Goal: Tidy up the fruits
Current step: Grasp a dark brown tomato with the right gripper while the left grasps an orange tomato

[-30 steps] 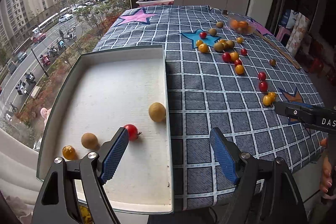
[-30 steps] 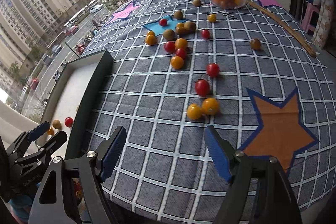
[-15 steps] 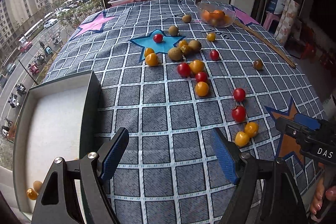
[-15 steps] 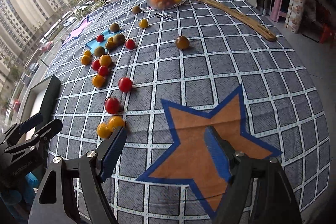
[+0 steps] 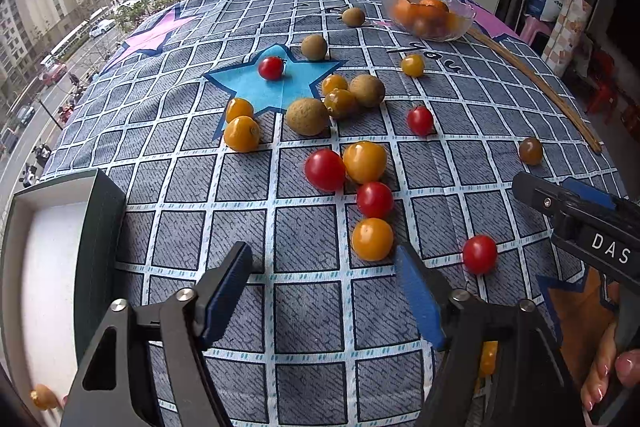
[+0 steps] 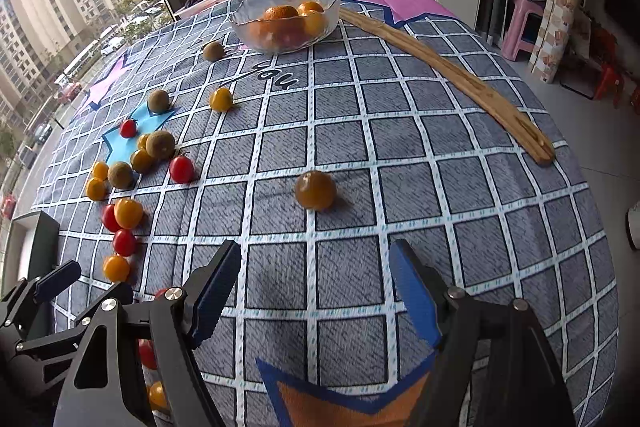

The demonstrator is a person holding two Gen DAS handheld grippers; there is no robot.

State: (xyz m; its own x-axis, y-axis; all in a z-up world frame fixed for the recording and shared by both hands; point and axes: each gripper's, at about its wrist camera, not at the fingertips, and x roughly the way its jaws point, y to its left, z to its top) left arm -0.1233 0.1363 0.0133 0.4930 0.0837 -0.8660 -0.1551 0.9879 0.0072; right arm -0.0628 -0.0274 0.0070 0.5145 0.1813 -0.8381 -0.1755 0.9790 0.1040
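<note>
- Left wrist view: the left gripper point(image 5: 326, 289) hangs just over the checked tablecloth point(image 5: 304, 239) with its jaws spread wide and nothing between them.
- Right ahead of its right finger sits a yellow cherry tomato point(image 5: 372, 239), with a red cherry tomato point(image 5: 375, 199) just behind it, pretty much touching.
- A bit further back, another red one point(image 5: 325, 169) is pressed against a bigger yellow one point(image 5: 365, 161).
- Off to the right, a lone red tomato point(image 5: 479, 254) sits near the tip of the right gripper point(image 5: 560, 203), which pokes in from that edge.
- Around the blue star point(image 5: 272, 87) there's a looser bunch: brownish longan-looking fruits point(image 5: 307, 116), more yellow tomatoes and a small red one on the star itself.
- The grey tray point(image 5: 100, 227) is at the left table edge; one yellow fruit point(image 5: 43, 395) shows in its near corner, the rest of the tray is cut off.
- Right wrist view: the right gripper point(image 6: 316, 291) is wide open too, empty, hovering over the cloth near the orange star point(image 6: 340, 407).
- A dark amber tomato point(image 6: 315, 189) sits alone ahead of it, well apart from the main scatter on the left.
- At the far end, a glass bowl point(image 6: 286, 19) holds oranges, and a long wooden stick point(image 6: 448, 67) lies diagonally to its right.
- The left gripper point(image 6: 52, 291) shows at the lower left, next to the tray corner.
</note>
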